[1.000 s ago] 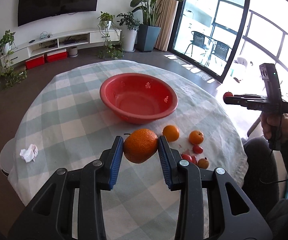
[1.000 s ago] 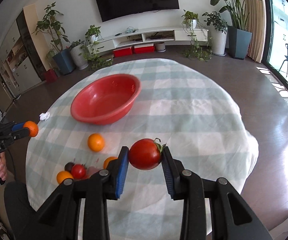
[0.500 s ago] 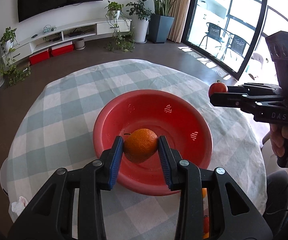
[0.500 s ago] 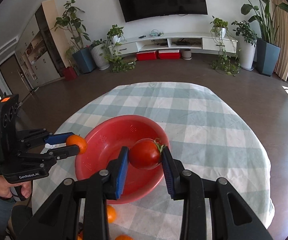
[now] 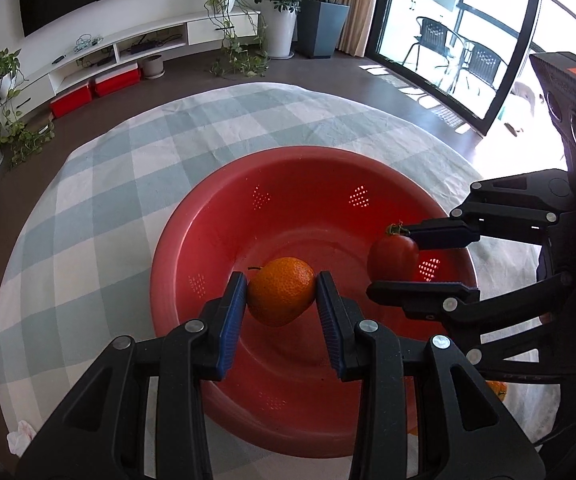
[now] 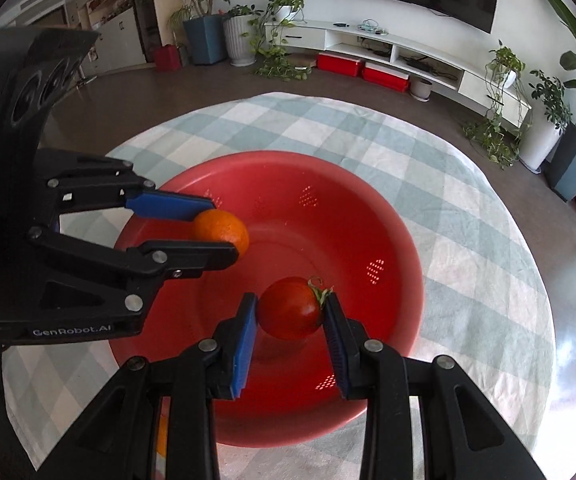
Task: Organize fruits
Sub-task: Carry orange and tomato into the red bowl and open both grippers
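Red is the big bowl (image 5: 176, 240) in the middle of the worktop (image 5: 100, 184), which wears a green and white check cloth. The bowl has tiny holes in its sides and nothing lies in it yet.

On the left, the left hand-held gripper (image 5: 281, 300) squeezes an orange (image 5: 281, 295) between its blue pads. The orange hangs over the inside of the bowl and does not touch the bottom.

On the right, the right hand-held gripper (image 6: 290, 309) squeezes a red tomato (image 6: 290, 307) with a little green stem. It too hangs over the bowl, close beside the orange but not touching it.

So the job has only just started. Two fruits are in the air, ready to be let go. I think both just need to go a bit lower and then be set free softly, so they do not bump or roll.

More is left to do. A bit of another orange fruit (image 5: 497, 389) peeks out on the cloth near the right side of the bowl. It must go in later. A crumpled white tissue (image 5: 20, 433) lies at the near left edge.
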{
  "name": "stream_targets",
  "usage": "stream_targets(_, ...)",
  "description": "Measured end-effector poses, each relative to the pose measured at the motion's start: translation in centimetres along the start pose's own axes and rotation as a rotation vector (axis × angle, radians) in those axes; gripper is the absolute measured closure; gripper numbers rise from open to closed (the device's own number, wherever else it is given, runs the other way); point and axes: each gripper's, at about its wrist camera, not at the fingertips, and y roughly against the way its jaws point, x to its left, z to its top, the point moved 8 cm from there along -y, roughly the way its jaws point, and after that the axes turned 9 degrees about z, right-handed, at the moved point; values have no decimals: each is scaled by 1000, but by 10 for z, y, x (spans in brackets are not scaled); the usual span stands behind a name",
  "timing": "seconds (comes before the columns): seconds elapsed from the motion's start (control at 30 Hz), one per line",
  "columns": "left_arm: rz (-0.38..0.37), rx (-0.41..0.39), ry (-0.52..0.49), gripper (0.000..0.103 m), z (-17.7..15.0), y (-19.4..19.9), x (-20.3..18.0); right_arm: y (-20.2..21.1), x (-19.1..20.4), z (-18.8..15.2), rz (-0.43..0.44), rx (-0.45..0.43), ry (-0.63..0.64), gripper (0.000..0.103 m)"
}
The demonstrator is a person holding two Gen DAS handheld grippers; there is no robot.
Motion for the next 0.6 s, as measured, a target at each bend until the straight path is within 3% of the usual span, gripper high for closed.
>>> stream_targets(0.53, 34, 10, -29, 68, -5, -16, -4, -23, -6, -3, -77, 41, 58, 67)
stream_targets(0.6, 38, 8, -30, 67, -4, -16, -4, -23, -4, -3, -69, 40, 61, 62)
